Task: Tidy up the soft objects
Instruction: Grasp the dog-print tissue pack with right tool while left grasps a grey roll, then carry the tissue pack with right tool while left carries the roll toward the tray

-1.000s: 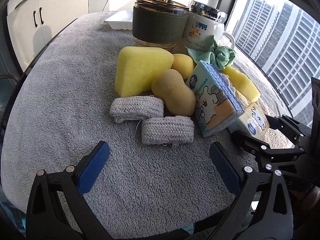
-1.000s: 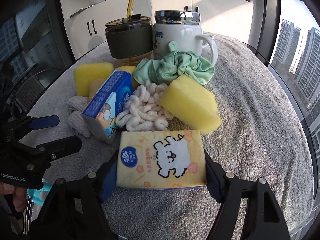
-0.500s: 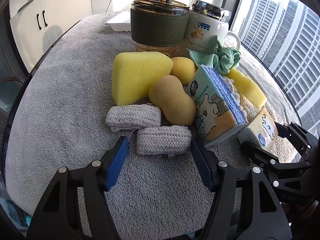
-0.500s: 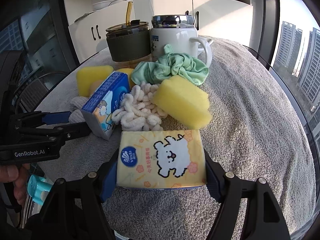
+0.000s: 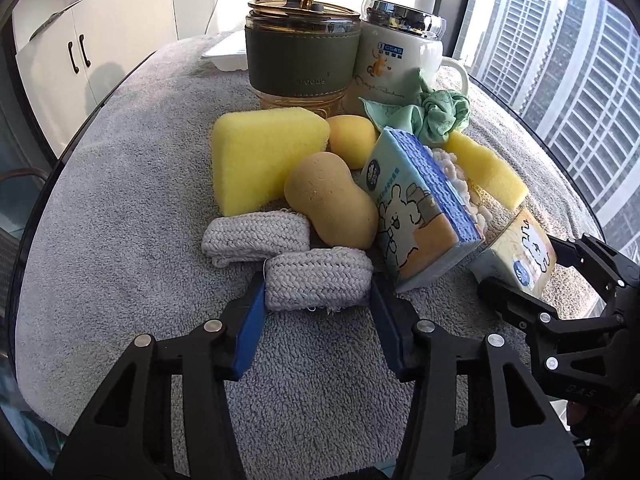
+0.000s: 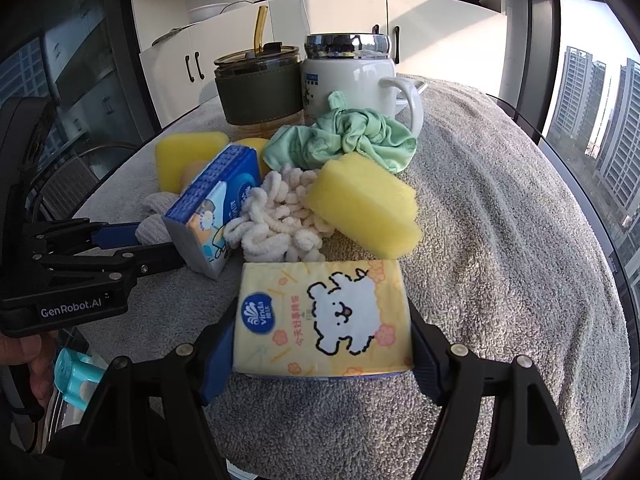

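My left gripper is shut on the nearer grey woven roll on the grey towel. A second grey roll lies just behind it. My right gripper is shut on a yellow tissue pack, which also shows in the left wrist view. Behind lie a tan peanut-shaped sponge, a big yellow sponge, a blue tissue pack, a white chenille scrunchie, a yellow sponge block and a green scrunchie.
A green-sleeved glass tumbler with a straw and a white lidded mug stand at the back of the towel-covered table. A white tray lies behind the tumbler. The table edge is close in front.
My left gripper moved forward and closed its jaws around the nearer grey roll. My right gripper kept its hold on the yellow tissue pack.
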{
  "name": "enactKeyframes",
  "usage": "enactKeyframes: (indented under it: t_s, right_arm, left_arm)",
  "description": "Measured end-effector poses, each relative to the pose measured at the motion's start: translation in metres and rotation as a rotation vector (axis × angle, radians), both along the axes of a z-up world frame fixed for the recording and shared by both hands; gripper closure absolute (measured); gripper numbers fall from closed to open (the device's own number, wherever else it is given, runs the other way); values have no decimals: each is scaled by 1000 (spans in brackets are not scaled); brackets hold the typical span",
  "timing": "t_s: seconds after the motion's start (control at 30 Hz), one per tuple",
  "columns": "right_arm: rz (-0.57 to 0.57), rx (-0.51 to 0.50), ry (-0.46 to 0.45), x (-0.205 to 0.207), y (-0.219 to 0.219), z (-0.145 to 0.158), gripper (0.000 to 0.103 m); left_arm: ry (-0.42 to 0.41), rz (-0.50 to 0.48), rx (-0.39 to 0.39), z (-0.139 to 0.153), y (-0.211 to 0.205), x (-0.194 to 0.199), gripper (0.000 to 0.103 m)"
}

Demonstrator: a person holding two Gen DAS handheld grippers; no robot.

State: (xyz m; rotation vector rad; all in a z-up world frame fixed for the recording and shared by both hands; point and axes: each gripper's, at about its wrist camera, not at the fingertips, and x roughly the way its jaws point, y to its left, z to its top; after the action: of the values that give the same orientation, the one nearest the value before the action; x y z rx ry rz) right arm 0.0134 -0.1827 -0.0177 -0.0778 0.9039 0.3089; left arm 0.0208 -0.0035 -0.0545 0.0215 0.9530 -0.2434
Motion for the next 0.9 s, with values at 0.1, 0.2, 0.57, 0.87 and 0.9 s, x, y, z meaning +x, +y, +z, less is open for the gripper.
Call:
enactKeyframes:
  t_s: [0.1,0.2,0.57,0.87,0.9]
  right_arm:
    - [1,-9,-4,-1,1,2,28]
    - [2,-20,-12,-3,3,6,28]
    - [-4,-45,3,-5,1,20,28]
    - [-27,-52,20,10,-25,37,28]
    - [-26,-50,20,11,-25,38,28]
  left_arm:
    - [-6,-11,-14,3,0,-2,56]
    - [-8,-26,-16,5,0,-4,56]
    - [-8,-76,-36,21,17,-8,56]
    - [8,-126,-104,36,46,3,56]
    - [8,-121,-114,37,50,5,56]
